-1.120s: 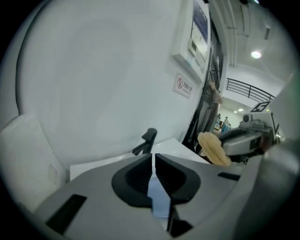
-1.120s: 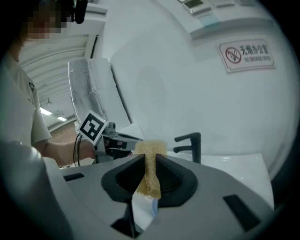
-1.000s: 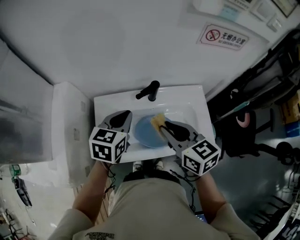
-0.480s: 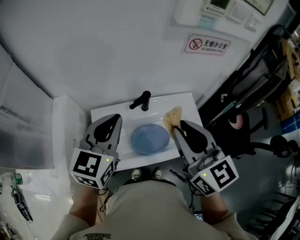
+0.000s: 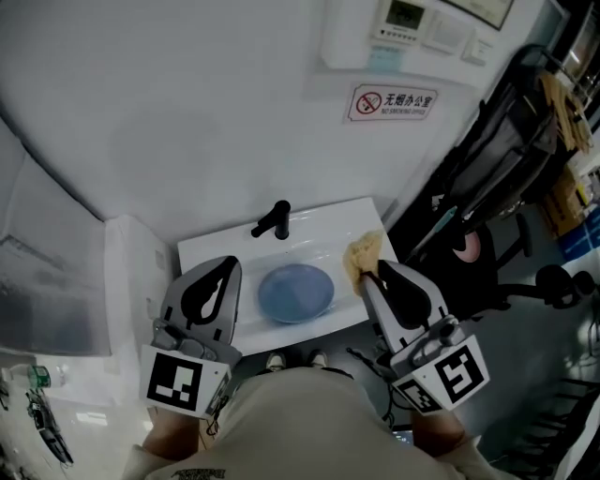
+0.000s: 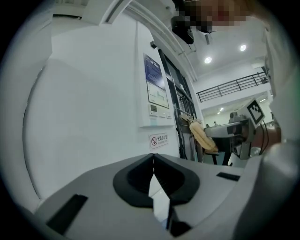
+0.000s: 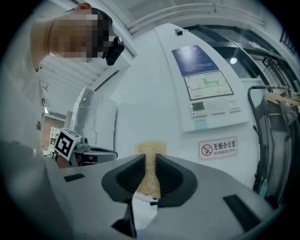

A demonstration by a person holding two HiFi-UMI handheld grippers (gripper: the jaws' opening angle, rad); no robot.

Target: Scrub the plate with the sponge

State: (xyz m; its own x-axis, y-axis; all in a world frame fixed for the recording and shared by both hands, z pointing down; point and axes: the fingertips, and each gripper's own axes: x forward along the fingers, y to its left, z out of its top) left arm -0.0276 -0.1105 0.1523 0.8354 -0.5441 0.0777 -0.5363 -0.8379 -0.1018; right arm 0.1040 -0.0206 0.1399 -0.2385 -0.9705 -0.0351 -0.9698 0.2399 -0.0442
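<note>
A blue plate [image 5: 295, 292] lies in the white sink [image 5: 216, 251] below a black tap [image 5: 272, 220]. My right gripper [image 5: 370, 270] is lifted to the right of the basin and shut on a yellow sponge [image 5: 362, 253]. In the right gripper view the sponge [image 7: 150, 169] sits squeezed between the two dark pads, pointing at the wall. My left gripper [image 5: 230, 263] hangs over the sink's left side, shut with nothing in it. Its own view looks at the wall, with the jaws [image 6: 153, 161] pressed together and the sponge [image 6: 202, 136] visible off to the right.
A white wall with a no-smoking sign [image 5: 394, 101] and a control panel [image 5: 403, 23] rises behind the sink. A white cabinet [image 5: 136, 272] stands to the left. Black frames and a chair [image 5: 487, 234] crowd the right side.
Both grippers have risen and drawn back from the basin. The right one lifted the sponge off the plate and carried it to the right; the left one moved down-left.
</note>
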